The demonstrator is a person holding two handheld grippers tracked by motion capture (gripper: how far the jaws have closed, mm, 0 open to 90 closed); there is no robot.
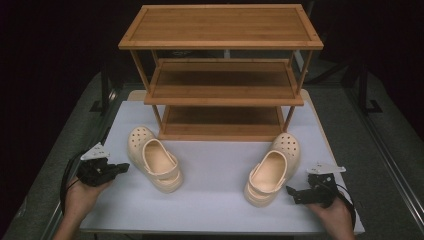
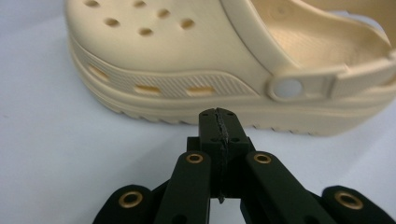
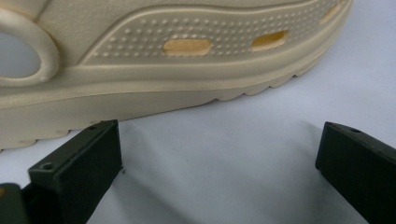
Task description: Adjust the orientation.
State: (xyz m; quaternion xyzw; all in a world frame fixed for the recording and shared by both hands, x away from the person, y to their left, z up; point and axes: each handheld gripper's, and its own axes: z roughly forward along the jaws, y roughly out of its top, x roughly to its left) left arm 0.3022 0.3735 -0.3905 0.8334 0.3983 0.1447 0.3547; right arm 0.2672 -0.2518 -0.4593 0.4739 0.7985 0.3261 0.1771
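The room around me is dark; what I work on is a pale bench (image 1: 215,165) with a three-tier wooden rack (image 1: 221,75) standing at its far side.

My left tongs (image 2: 218,114) have their jaws pressed flat together, holding nothing. They rest on the bench at its left edge, pointing inward. Just beyond the tips lies the left clog (image 2: 224,56), close but apart from them. The tongs face its outer side wall, near the strap rivet (image 2: 287,88).

My right tongs (image 3: 219,154) are spread wide, bare bench between the jaws. The right clog (image 3: 154,60) lies just ahead of them, its sole edge near the left jaw but not touching, as far as I can judge.

In the high view the left clog (image 1: 154,158) runs toe-away, heel towards me, slanting a little rightward at the heel. The right clog (image 1: 274,169) mirrors it. Each clog's long axis lies roughly across the line of its nearer tongs, so I judge each hand would meet its own shoe side-on. The right tongs (image 1: 292,193) sit by that clog's heel; the left tongs (image 1: 123,168) sit by the other's midsection.

The high view gives me the layout and the rack's bare shelves. The gripper views give me the jaw states and the small gaps.
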